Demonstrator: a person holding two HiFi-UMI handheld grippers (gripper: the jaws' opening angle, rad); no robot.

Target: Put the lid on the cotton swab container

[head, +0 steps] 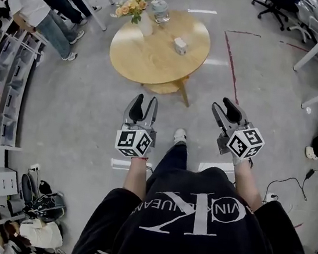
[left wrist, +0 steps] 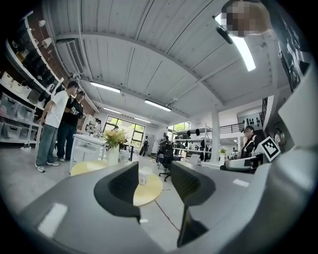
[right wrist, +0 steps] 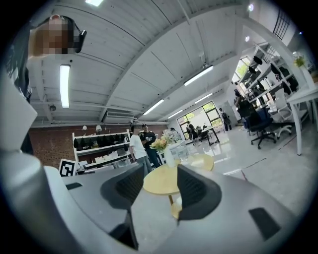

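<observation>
While left gripper [head: 145,99] and right gripper [head: 225,105] hold empty fingers apart, bare floor [head: 80,101] lies ahead. Flowers [head: 132,5], jar [head: 160,10] and small container [head: 180,45] top the worktop [head: 150,63].

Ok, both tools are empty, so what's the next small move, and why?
Probably step toward the round table: the left tool and right tool both stand open and empty, well short of the small white container on it.
</observation>
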